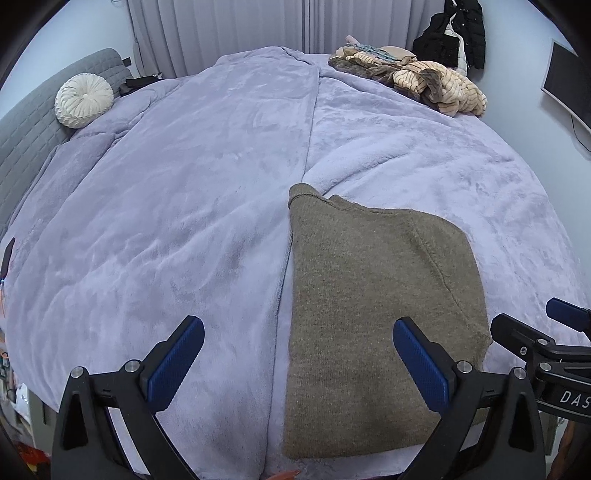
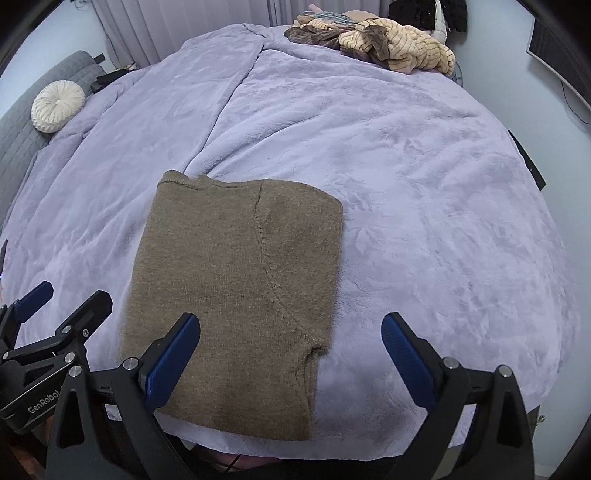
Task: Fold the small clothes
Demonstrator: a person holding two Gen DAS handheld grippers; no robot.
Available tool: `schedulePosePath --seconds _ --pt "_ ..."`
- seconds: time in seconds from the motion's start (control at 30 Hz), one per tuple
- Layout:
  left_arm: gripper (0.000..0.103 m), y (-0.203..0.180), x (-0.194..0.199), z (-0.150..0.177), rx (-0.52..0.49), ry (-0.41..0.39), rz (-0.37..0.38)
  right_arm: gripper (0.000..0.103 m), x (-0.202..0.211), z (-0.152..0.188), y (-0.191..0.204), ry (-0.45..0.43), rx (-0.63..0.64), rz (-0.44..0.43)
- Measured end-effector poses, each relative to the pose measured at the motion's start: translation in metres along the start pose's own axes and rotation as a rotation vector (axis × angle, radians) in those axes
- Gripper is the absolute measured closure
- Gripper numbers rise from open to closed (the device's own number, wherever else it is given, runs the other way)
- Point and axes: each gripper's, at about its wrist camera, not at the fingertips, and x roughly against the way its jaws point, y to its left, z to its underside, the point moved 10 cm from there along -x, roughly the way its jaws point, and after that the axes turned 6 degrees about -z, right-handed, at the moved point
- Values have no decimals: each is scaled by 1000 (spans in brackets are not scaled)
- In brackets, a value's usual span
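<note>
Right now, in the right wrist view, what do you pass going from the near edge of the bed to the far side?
right gripper → brown sweater → bare stretch of lilac blanket → pile of striped fuzzy clothes → curtains

The brown sweater (image 2: 236, 295) is a matt knitted wool cloth, slightly fuzzy. Under it the lilac blanket (image 2: 424, 184) is soft plush with a faint shine. Far behind the sweater, the striped clothes pile (image 2: 399, 46) looks fluffy. The left gripper (image 1: 297, 354) and right gripper (image 2: 290, 349) are matt black plastic with blue textured pads (image 2: 171, 360) and shiny metal screws.
</note>
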Motion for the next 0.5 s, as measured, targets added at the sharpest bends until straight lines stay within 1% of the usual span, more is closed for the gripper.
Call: schedulePosePath --seconds 0.17,0.5 --pt "0 2 -1 3 11 12 -7 4 0 1 4 -2 8 1" --pt "0 -1 2 4 -13 6 -23 4 0 2 5 -1 6 0"
